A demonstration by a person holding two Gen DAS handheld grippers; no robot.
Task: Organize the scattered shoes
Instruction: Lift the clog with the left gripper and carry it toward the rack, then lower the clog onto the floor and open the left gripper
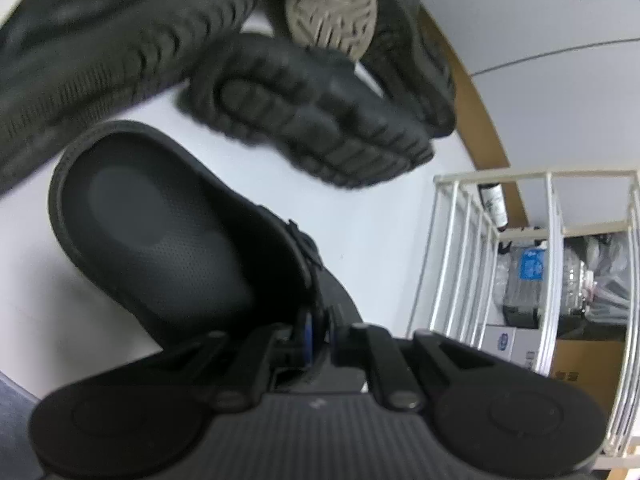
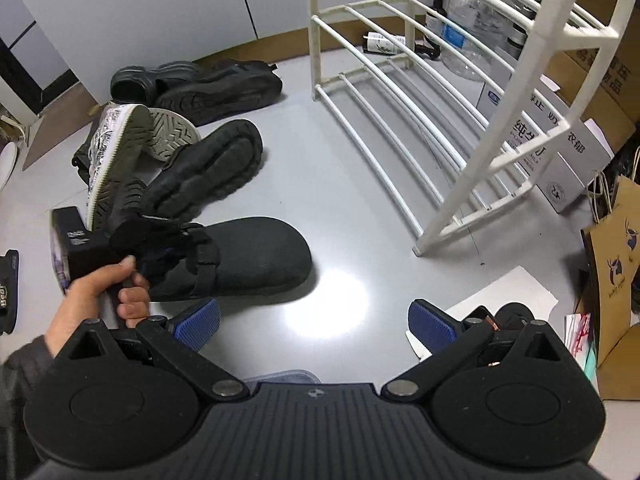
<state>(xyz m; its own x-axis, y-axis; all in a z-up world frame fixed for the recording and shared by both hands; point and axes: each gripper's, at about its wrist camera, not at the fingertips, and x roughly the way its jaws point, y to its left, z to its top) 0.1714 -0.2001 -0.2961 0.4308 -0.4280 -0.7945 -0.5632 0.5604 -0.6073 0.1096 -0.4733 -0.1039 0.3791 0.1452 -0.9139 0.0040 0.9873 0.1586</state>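
Left gripper point(image 2: 172, 248) clamped on strap edge of black clog point(image 2: 256, 256), which sits on grey floor point(image 2: 360, 208). Right gripper point(image 2: 314, 322) jaws apart, empty. White shoe rack point(image 2: 400, 128) at 2 o'clock; shoe pile point(image 2: 180, 128) at 11.

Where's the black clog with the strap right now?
In the right wrist view the black clog lies on the grey floor at left of centre, its strap end pinched by the left claw, toe toward the white shoe rack.
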